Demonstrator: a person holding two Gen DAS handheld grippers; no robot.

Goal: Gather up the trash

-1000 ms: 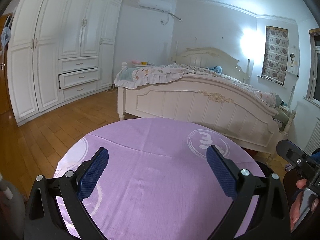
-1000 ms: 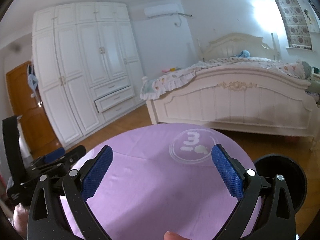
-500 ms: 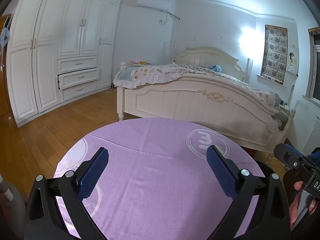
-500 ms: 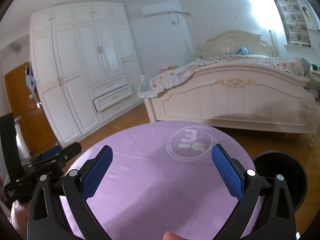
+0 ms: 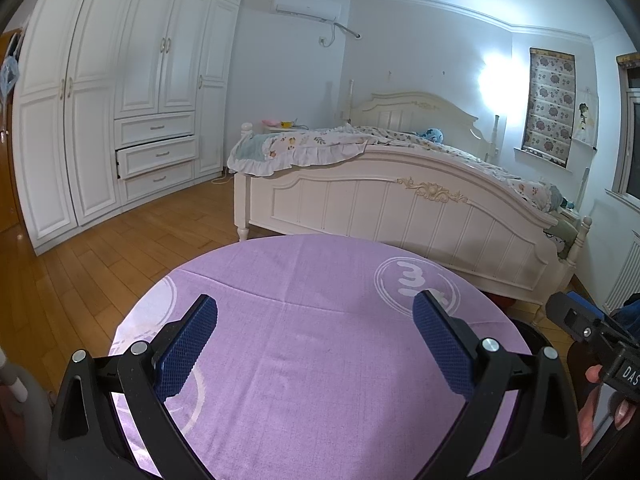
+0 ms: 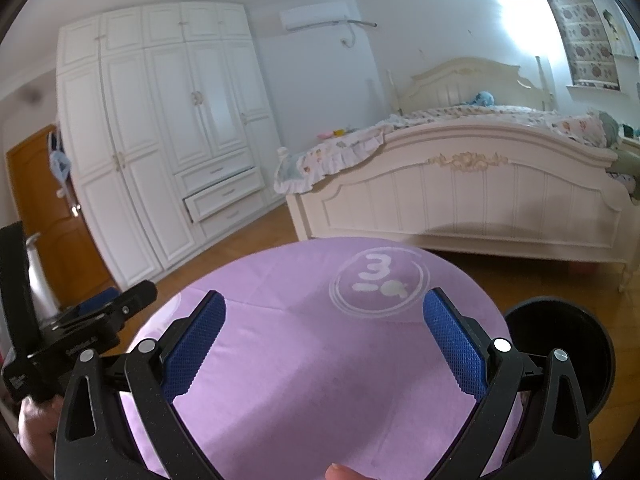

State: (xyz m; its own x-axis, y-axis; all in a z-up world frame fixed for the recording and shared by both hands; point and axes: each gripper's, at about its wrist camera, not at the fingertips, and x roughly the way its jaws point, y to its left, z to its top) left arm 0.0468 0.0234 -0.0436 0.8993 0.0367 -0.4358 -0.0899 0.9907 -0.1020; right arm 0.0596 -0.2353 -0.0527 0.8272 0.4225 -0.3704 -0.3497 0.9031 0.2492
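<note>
Purple tablecloth [image 5: 320, 360], round table; left gripper [image 5: 316, 332] and right gripper [image 6: 324, 332] above, jaws apart, gripping nothing; black bin [image 6: 560, 344] beside.

A cream bed [image 5: 400, 200] stands beside a white wardrobe [image 5: 120, 100] on wood flooring [image 5: 100, 256].

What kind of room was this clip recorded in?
A home bedroom, most likely. A made-up bed with a carved footboard, a tall white wardrobe with one drawer ajar, and a wall air conditioner show it. A round table with a purple cloth stands in front.
</note>
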